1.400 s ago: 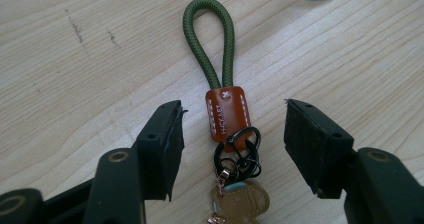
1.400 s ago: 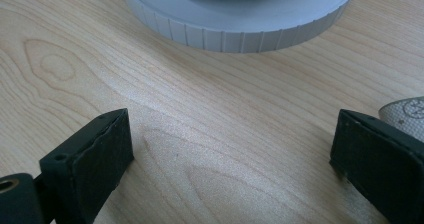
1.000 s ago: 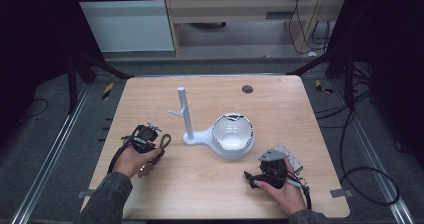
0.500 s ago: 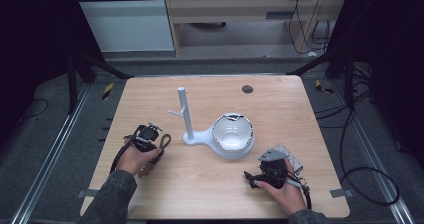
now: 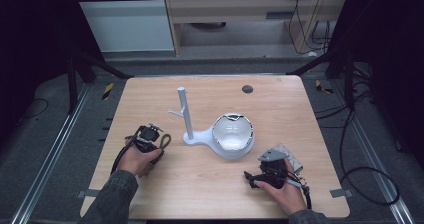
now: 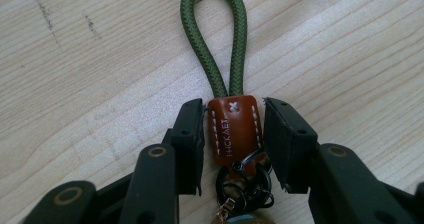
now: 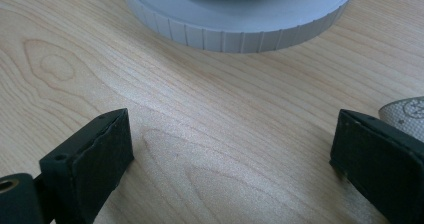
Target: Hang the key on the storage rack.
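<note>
The left gripper (image 6: 234, 134) has just been closing its fingers around the brown leather tab (image 6: 235, 129) of the green rope keychain (image 6: 216, 44), nearly clamped; right gripper (image 7: 230, 159) fingers wide apart

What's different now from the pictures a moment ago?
The left hand-held gripper has just been closing its jaws around the brown leather tab of the green cord keychain; small gaps remain beside the pads, so it is not yet gripped. The right hand-held gripper stayed open and still. The white stand with a post and bowl kept its place.
</note>
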`<state>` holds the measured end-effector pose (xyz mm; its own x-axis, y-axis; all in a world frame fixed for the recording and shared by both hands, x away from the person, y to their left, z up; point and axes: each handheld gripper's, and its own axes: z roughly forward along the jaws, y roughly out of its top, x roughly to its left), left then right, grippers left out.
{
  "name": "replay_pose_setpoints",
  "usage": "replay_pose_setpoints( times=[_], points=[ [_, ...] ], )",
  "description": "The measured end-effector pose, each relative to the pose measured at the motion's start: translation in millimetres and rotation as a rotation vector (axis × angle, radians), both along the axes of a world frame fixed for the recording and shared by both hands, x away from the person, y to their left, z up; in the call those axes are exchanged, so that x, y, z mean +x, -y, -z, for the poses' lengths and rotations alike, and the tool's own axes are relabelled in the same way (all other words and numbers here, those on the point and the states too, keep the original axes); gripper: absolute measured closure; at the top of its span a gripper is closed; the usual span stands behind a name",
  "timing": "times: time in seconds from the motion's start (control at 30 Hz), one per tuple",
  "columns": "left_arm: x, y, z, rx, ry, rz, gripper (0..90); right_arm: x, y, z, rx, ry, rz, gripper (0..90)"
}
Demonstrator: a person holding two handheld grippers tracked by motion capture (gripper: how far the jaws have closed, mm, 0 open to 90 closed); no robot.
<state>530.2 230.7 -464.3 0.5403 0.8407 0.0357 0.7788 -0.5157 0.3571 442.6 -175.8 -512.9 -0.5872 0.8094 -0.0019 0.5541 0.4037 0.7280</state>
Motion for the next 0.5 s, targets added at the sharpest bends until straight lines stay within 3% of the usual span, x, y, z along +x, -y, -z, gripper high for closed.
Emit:
replay_pose_setpoints(
  times=[0.5],
  points=[
    [-0.6,4.8,2.1,0.018,0.013,0.019,65.4,-0.5,0.0,0.0,-0.001,0.001,-0.004,3.4]
  ],
)
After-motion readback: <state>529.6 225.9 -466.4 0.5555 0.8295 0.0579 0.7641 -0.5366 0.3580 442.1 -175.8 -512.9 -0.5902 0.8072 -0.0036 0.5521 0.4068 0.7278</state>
